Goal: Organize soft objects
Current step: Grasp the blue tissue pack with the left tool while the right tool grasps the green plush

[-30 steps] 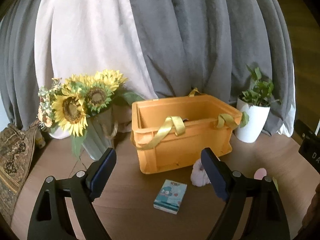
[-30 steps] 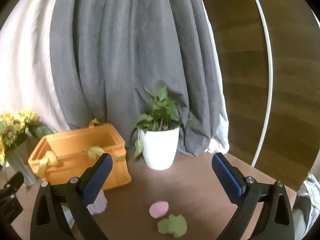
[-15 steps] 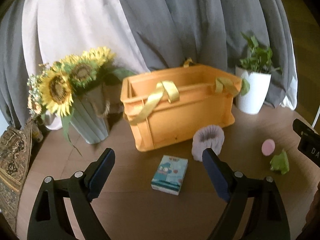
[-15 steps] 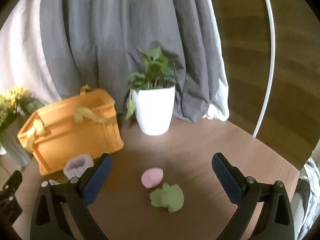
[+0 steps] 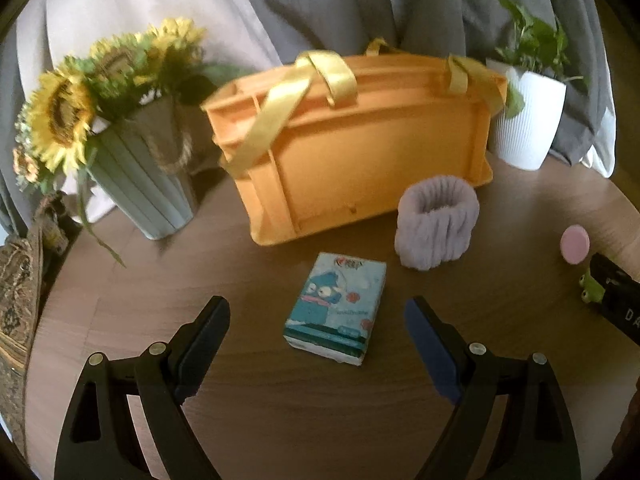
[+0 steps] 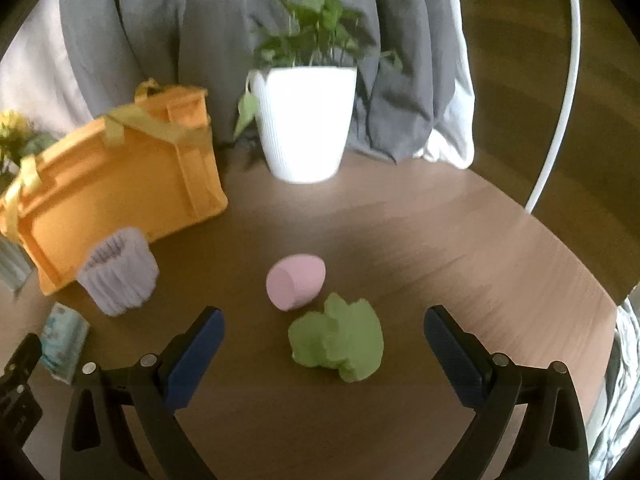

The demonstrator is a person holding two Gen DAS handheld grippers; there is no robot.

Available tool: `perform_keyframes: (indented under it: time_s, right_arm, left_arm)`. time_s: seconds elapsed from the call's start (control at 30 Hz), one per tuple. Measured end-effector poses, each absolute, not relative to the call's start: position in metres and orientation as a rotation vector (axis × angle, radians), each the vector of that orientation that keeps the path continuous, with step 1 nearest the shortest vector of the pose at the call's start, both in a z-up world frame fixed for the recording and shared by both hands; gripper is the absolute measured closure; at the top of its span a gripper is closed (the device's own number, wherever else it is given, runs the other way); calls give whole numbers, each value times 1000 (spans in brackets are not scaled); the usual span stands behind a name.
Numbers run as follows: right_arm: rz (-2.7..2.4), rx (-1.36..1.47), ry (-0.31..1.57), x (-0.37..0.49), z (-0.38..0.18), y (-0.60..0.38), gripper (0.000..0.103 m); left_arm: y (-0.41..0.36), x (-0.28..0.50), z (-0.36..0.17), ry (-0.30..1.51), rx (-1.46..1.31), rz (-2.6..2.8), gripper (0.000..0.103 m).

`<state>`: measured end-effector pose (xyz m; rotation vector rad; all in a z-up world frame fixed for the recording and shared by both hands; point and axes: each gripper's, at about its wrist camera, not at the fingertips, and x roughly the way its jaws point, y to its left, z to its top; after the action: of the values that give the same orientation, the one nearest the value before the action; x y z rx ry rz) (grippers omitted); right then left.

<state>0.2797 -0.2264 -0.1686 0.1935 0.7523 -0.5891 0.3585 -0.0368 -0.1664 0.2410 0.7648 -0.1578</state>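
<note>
Left gripper [image 5: 316, 330] has its jaws spread wide, holding nothing, above a blue tissue pack [image 5: 335, 315] lying on the round wooden table [image 5: 280, 408]. Right gripper [image 6: 323, 334] is likewise spread and unloaded over a green plush toy [image 6: 340, 340], which touches a pink sponge [image 6: 295, 286]. A lilac scrunchie band [image 5: 437, 226] stands just before the orange crate [image 5: 360, 144].

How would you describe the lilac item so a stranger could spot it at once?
Find the orange crate on the round table. In front of its right corner stands a lilac scrunchie cuff: ribbed, fluffy and hollow, unlike the flat tissue pack nearby.
</note>
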Motion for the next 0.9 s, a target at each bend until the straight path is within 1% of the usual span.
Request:
perform_keyframes:
  time_s: [0.33,0.57,0.63,0.67,0.7,0.73,0.77,0.8,0.87,0.9]
  right_arm:
    - [-613,192,815,294,-191,-235,2]
    - [-611,208,868,300,-202,-243,3]
    - [-605,216,879,301,-204,-244,6]
    - [-603,216,883,302,-204,-244,8]
    - [-599,216,888,303,-205,-244,12]
    - [-590,219,894,303,-206,-244,17]
    - [-584,224,891,304,-206,-244,18]
    - [-582,224,891,304,-206,-244,20]
    - [-580,216,888,304,-204,-243,27]
    - [-578,212,886,304,-204,-242,33]
  left_arm:
    - [-43,377,-192,846,235,-163,13]
    - [-49,384,-201,873,241,-182,14]
    - [-50,385,-204,882,238,-191,14]
    - [-50,386,-204,885,235,-195,16]
    - [-50,386,-205,889,232,-199,21]
    - [-49,387,-206,892,231,-206,22]
    - [-48,388,-205,889,227,-209,28]
    - [-48,387,-205,887,226,-210,36]
    - [-48,385,-204,882,229,-221,45]
    - [-48,384,-204,884,230,-225,45]
